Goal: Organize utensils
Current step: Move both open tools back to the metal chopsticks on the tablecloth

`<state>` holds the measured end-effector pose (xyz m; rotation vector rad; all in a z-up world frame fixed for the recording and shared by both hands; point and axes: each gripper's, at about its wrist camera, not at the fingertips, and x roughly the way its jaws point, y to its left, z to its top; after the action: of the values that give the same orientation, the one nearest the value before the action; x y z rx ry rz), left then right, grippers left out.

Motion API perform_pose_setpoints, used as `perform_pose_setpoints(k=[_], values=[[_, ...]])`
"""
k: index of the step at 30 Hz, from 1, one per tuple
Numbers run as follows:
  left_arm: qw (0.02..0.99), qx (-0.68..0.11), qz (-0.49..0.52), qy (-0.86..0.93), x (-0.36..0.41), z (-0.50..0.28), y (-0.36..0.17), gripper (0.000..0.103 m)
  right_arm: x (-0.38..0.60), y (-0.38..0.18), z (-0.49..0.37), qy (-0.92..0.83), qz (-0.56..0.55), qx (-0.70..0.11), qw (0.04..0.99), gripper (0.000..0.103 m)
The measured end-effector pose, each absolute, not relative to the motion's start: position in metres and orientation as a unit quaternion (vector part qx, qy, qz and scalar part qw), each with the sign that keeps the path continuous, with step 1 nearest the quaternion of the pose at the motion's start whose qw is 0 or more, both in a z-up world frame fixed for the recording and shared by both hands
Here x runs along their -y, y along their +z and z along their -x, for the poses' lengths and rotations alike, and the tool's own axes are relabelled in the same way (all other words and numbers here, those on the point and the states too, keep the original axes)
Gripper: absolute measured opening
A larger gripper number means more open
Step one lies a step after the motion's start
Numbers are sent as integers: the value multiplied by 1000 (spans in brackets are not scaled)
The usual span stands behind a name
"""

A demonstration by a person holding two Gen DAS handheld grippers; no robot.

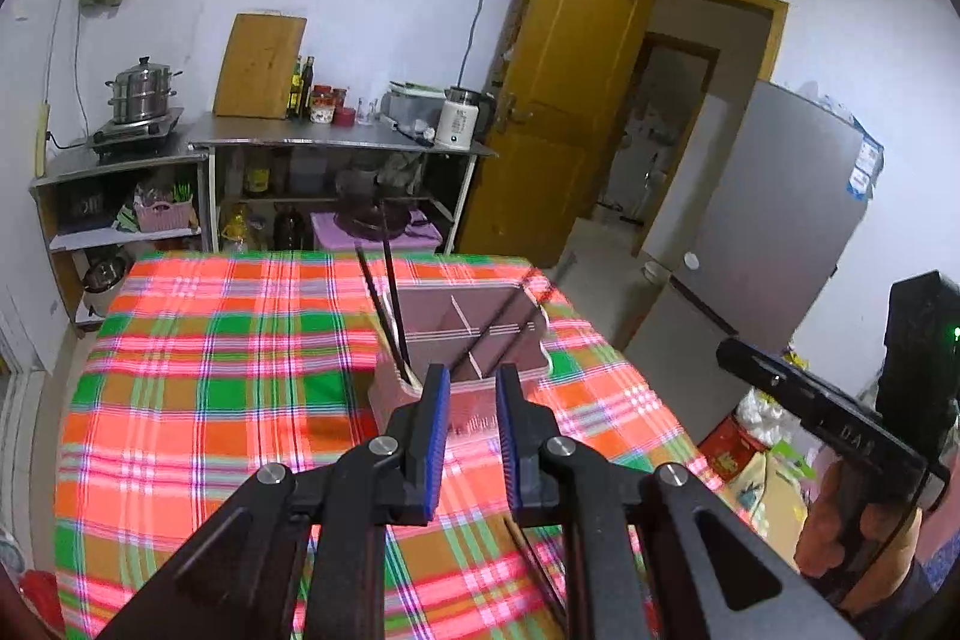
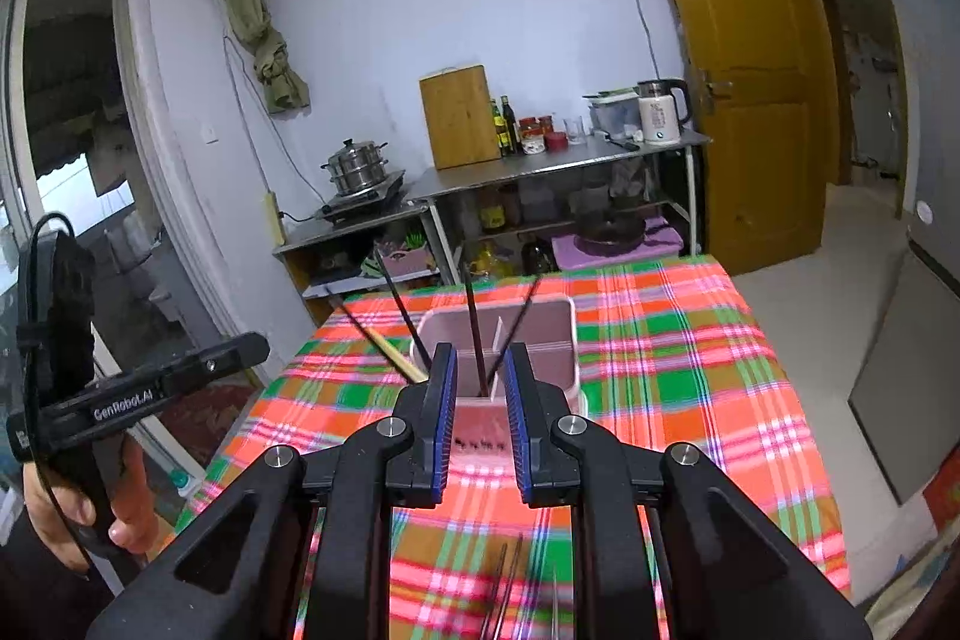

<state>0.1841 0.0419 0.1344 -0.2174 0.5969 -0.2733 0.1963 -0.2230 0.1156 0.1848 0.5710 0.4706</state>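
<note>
Now chopsticks stand near-upright in holder, tips fanning outward.

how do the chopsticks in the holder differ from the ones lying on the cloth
The chopsticks in the holder stand leaning at different angles inside the pink holder; the chopsticks on the cloth lie flat, roughly parallel, near the right gripper. The first sit far from the camera, the second close under it. Both sets look thin and dark.

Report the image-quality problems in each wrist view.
Left wrist view: fisheye bends the door frame, and the plaid tablecloth glows oversaturated. Right wrist view: same curvature at the window frame, and motion blur smears the tablecloth edge.
</note>
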Motion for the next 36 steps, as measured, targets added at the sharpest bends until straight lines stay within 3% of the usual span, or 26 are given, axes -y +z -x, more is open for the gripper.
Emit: perform_pose_setpoints(k=[16,36], values=[[917,-353,131,-133,-31,-119,52,15,230,55,-134,230,-74,-339,909,17],[869,-447,140,-157,19,-148,-18,15,240,13,-142,221,-94,-384,892,17]])
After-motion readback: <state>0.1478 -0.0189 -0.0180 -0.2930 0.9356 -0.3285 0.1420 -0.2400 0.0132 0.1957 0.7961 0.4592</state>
